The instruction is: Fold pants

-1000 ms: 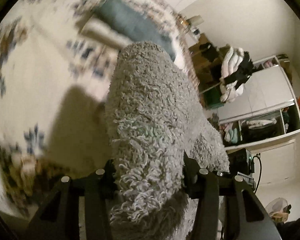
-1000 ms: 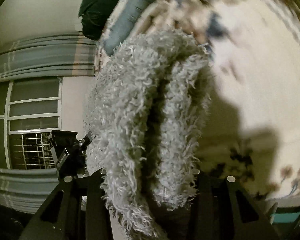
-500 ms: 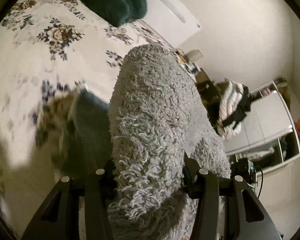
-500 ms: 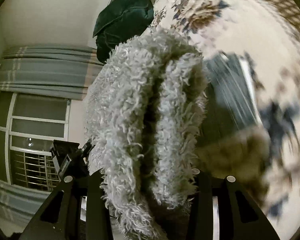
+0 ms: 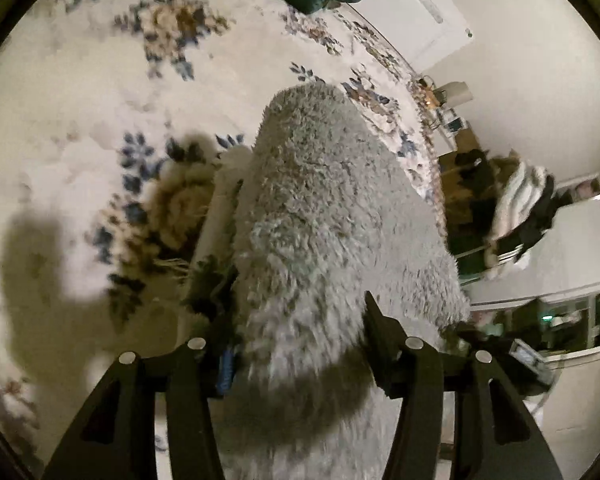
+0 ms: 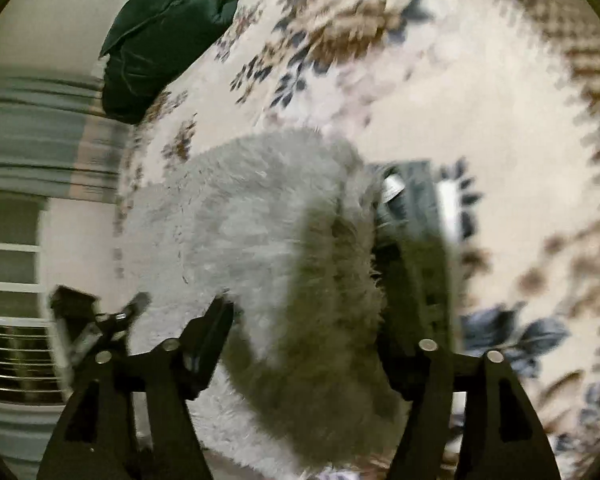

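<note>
The grey fluffy pants (image 5: 324,216) fill the middle of the left wrist view, folded into a thick bundle over the floral bedspread (image 5: 80,128). My left gripper (image 5: 296,340) has its jaws spread wide around the bundle's near end. In the right wrist view the pants (image 6: 260,240) lie the same way, with my right gripper (image 6: 304,332) also spread wide around them. A folded dark grey-blue garment (image 6: 412,208) lies right beside the pants on the bed.
A dark green pillow (image 6: 164,36) lies at the head of the bed (image 6: 500,100). A window with curtains (image 6: 28,140) is to the left. A cluttered wardrobe and clothes pile (image 5: 520,208) stand to the right of the bed.
Both grippers' jaws have spread apart and loosened their hold on the pants. The bundle has moved down toward the bed, beside the folded dark garment.
</note>
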`<action>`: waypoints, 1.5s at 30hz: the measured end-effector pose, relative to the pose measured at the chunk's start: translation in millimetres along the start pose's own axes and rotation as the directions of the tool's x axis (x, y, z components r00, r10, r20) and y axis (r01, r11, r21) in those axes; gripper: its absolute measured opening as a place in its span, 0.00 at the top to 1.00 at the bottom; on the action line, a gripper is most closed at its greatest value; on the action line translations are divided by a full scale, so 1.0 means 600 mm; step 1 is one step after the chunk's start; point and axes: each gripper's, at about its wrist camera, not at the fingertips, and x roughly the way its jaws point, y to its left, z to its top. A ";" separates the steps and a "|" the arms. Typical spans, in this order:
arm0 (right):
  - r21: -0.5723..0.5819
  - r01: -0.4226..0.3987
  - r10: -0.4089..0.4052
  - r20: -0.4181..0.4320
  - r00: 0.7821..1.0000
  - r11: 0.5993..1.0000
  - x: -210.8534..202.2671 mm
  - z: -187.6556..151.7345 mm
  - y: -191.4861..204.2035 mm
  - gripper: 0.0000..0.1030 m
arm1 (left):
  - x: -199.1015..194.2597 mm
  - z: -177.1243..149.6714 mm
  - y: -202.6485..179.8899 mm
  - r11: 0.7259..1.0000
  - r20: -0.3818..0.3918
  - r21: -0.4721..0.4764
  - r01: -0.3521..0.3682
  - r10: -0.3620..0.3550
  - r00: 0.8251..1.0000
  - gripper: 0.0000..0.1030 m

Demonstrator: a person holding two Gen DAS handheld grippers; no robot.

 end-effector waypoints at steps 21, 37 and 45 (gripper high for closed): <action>-0.068 0.552 -0.485 0.396 0.779 0.831 -0.272 -0.322 0.189 0.00 | -0.186 -0.193 -0.242 0.810 0.283 0.344 -0.475 0.394 0.875 0.00; -0.134 0.547 -0.362 0.618 0.698 0.826 -0.654 -0.631 0.344 0.00 | -0.503 -0.426 -0.428 0.785 0.478 0.357 -0.506 0.311 0.821 0.00; -0.167 0.543 -0.308 0.672 0.674 0.823 -0.779 -0.763 0.408 0.00 | -0.597 -0.507 -0.453 0.793 0.509 0.344 -0.503 0.293 0.810 0.00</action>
